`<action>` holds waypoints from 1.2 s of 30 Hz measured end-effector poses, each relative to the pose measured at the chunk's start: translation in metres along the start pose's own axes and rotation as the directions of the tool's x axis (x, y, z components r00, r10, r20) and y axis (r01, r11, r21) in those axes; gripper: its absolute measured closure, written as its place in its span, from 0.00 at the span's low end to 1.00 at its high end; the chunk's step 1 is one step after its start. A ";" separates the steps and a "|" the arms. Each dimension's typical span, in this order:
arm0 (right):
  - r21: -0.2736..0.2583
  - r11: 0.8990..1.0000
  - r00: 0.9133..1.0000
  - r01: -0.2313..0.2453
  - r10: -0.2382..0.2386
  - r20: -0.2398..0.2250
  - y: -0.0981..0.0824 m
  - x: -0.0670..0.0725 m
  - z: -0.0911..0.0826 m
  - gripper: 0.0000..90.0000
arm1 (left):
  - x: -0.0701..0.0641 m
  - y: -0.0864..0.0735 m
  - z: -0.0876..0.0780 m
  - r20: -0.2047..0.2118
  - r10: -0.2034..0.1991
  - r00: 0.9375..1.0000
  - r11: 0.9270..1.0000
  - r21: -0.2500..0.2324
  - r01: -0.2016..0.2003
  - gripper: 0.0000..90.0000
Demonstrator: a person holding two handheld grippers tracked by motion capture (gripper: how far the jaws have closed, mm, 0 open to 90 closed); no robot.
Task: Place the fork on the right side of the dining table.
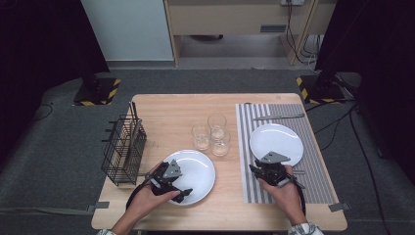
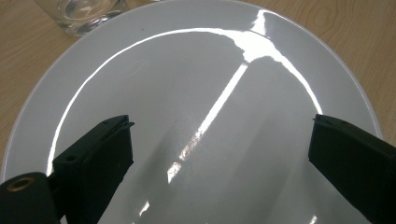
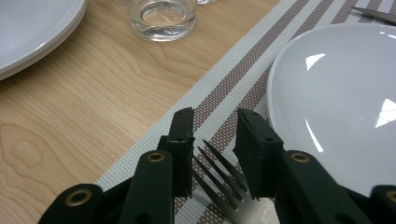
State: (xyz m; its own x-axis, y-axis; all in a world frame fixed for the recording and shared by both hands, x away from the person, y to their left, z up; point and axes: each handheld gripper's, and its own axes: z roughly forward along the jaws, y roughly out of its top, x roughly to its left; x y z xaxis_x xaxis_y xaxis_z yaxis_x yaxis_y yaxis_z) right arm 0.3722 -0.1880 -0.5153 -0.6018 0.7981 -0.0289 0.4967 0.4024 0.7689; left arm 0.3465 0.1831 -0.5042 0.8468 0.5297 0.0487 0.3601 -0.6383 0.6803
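While I hold position at the near edge of the table (image 1: 166,105), my right gripper (image 3: 214,128) sits low over the striped placemat (image 1: 320,188), at about 7 o'clock from the white plate (image 1: 279,139) on that mat. Its jaws stand narrowly parted with the fork (image 3: 219,175) lying between them, tines pointing away from me; I cannot tell whether the pads press on it. The fork lies on the mat just beside the plate's near-left rim.

My left gripper (image 2: 219,154) hovers over the second white plate (image 1: 200,171), which rests on bare wood at 9 o'clock from the mat. Its jaws are spread wide and nothing sits between them; the glossy plate surface shows in the gap.

Three clear glasses (image 1: 211,134) stand grouped between the two plates, toward 12 o'clock. A black wire basket (image 1: 122,149) stands at the table's left edge. A knife (image 1: 279,117) lies across the mat's far end.
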 end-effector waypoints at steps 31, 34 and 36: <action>0.002 1.000 1.000 0.011 -0.011 0.026 -0.009 -0.012 -0.011 0.64 | 0.000 0.000 0.000 -0.001 0.000 1.000 1.000 0.000 0.000 0.06; 0.000 1.000 1.000 0.007 -0.007 0.028 -0.010 -0.013 -0.012 0.63 | -0.001 0.000 0.001 -0.001 0.000 1.000 1.000 0.001 0.000 0.06; 0.001 1.000 1.000 0.004 -0.004 0.027 -0.011 -0.014 -0.013 0.63 | -0.001 0.000 0.000 -0.001 0.000 1.000 1.000 0.000 0.000 0.06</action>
State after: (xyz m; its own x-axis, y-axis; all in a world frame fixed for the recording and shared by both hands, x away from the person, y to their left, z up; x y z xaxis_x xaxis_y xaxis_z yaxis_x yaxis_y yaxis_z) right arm 0.3674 -0.2091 -0.5152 -0.5865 0.8085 -0.0492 0.4951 0.4059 0.7682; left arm 0.3463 0.1825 -0.5044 0.8467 0.5297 0.0494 0.3600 -0.6388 0.6800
